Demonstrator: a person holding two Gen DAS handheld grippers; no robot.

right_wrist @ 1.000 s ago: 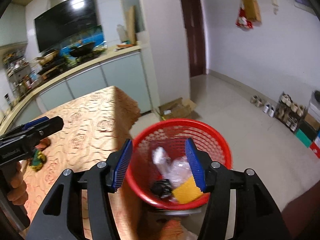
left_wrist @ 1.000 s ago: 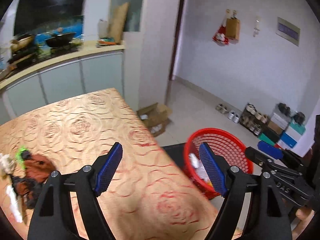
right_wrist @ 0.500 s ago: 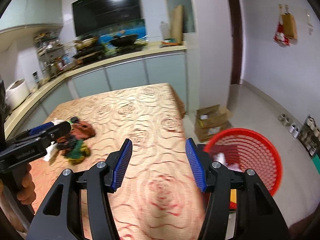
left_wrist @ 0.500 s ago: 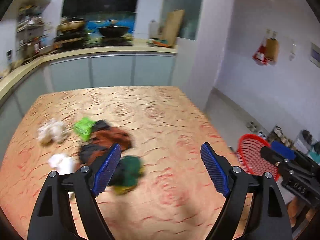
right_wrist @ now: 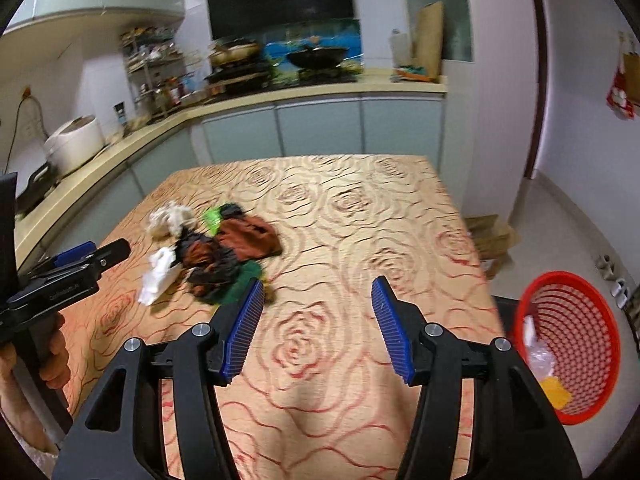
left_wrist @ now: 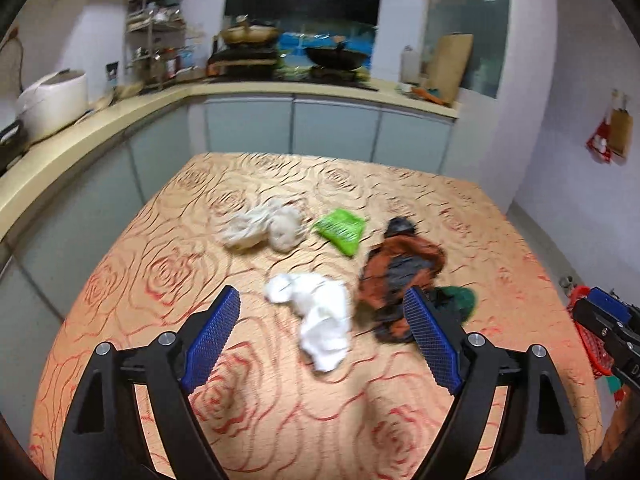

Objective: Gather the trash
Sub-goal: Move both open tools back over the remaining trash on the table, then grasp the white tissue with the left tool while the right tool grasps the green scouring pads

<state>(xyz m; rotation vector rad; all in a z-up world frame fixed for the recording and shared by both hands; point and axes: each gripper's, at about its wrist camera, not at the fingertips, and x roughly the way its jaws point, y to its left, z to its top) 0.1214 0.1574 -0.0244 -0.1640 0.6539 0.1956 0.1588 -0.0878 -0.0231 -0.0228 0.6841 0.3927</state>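
Trash lies in a heap on the rose-patterned table: a white tissue, a beige paper wad, a green wrapper, an orange-and-black wrapper and a dark green scrap. My left gripper hovers just short of the tissue, jaws opening and empty. My right gripper is over bare table right of the heap, jaws opening and empty. The red basket stands on the floor at the right and holds some trash.
A kitchen counter with a rice cooker wraps around behind and left of the table. A cardboard box lies on the floor past the table's right edge. A hand holds the left gripper.
Both grippers have swung left, away from the red basket and over the table toward the trash heap. The basket has slid to the right edge of both views.
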